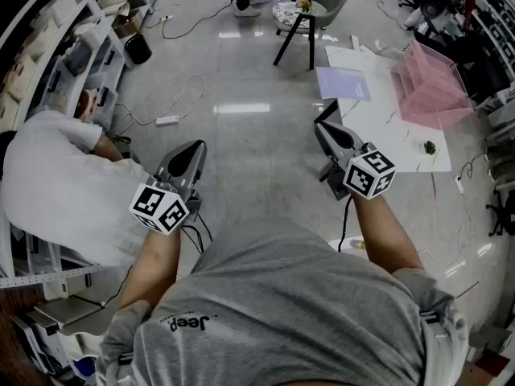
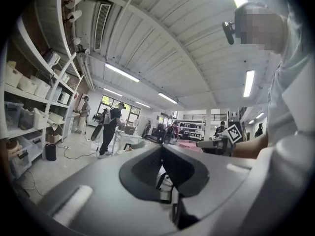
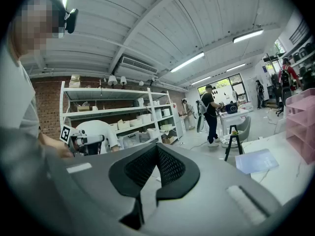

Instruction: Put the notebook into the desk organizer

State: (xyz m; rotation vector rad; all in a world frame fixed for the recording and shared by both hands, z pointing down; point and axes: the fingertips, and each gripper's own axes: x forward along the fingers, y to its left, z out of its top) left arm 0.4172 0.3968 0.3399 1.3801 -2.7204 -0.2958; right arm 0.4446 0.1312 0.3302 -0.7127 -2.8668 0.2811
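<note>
A lavender notebook (image 1: 343, 83) lies flat on the far left corner of the white table (image 1: 378, 123); it also shows at the right of the right gripper view (image 3: 256, 160). A pink desk organizer (image 1: 430, 87) (image 3: 301, 127) stands on the table to the notebook's right. My right gripper (image 1: 322, 127) (image 3: 157, 146) is shut and holds nothing; it hangs level over the floor just short of the table's near left edge. My left gripper (image 1: 191, 153) (image 2: 161, 147) is further left over bare floor, its jaws together and holding nothing.
A person in a white shirt (image 1: 56, 183) crouches at the left by the shelving (image 1: 48, 47). Cables and a power strip (image 1: 166, 121) lie on the floor ahead. A black stool (image 1: 299, 22) stands beyond the table. A small green object (image 1: 430, 146) sits on the table.
</note>
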